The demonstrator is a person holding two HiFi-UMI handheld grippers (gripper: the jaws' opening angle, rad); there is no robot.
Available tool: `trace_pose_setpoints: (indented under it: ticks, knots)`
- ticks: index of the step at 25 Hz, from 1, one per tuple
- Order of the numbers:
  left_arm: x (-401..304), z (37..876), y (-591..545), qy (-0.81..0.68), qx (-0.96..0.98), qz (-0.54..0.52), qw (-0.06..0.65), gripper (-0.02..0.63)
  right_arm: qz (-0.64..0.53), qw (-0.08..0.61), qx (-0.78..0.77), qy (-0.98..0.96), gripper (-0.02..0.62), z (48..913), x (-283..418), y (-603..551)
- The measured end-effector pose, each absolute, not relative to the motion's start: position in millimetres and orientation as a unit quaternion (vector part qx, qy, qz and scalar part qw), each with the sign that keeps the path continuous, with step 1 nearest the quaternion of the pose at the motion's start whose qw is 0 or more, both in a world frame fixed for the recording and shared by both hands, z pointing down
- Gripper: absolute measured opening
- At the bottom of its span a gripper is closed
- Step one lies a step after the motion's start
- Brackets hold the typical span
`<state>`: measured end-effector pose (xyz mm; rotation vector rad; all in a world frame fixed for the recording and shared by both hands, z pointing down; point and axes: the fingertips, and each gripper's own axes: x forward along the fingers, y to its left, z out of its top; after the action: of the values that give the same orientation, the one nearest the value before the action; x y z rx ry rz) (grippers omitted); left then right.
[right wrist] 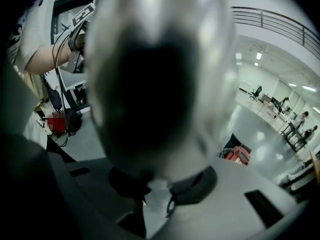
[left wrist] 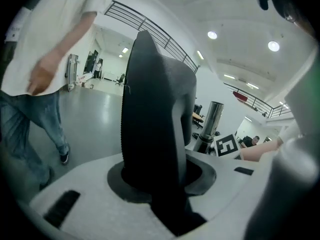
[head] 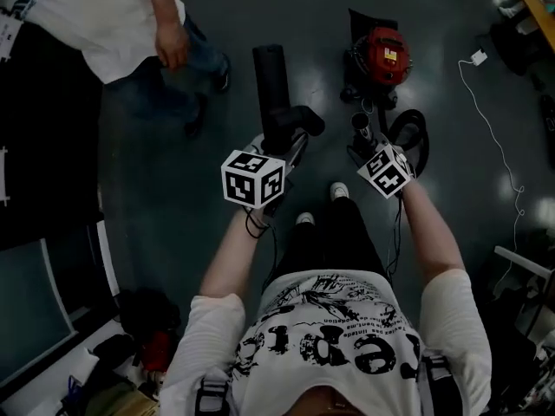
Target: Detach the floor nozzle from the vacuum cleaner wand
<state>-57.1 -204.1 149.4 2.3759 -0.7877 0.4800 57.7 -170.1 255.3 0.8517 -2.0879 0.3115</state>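
The black floor nozzle (head: pixel 270 81) hangs over the dark floor, and my left gripper (head: pixel 286 141) is shut on its neck. In the left gripper view the nozzle (left wrist: pixel 150 109) stands upright between the jaws of that gripper (left wrist: pixel 155 184) and fills the middle. The shiny metal wand (head: pixel 361 126) is a short way to its right, apart from the nozzle, with my right gripper (head: pixel 371 150) shut on its end. Seen from the left gripper, the wand (left wrist: pixel 212 121) rises beside the right gripper's marker cube. In the right gripper view the wand (right wrist: pixel 160 74) looms blurred between the jaws of that gripper (right wrist: pixel 150 184).
The red vacuum cleaner body (head: pixel 386 56) (right wrist: pixel 239 154) sits on the floor ahead, its black hose (head: pixel 414 130) curling by my right hand. A bystander (head: pixel 147 24) (left wrist: pixel 45 74) stands at the upper left. A white cable (head: pixel 494 128) trails at right; bags (head: pixel 143 336) lie at lower left.
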Motion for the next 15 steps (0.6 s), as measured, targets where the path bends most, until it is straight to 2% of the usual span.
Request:
trace_pose_setpoints:
  ticks: [5,8,12,15]
  knots:
    - [-50,206,-182,-0.288,0.885,0.214,0.298,0.121,0.132,0.436,0.335,-0.825,0.109,299,53,-146]
    - [-42,235,-163,-0.284,0.878,0.201,0.328,0.121,0.144,0.448,0.321,-0.822,0.109,340,55,-121]
    - [-41,282,-133,-0.292,0.871,0.168,0.356,0.123,0.154,0.473,0.274,-0.823,0.109,413,59,-78]
    - [-46,348,-114,-0.311,0.864,0.147,0.367,0.123,0.137,0.495,0.247,-0.822,0.109,490,71,-54]
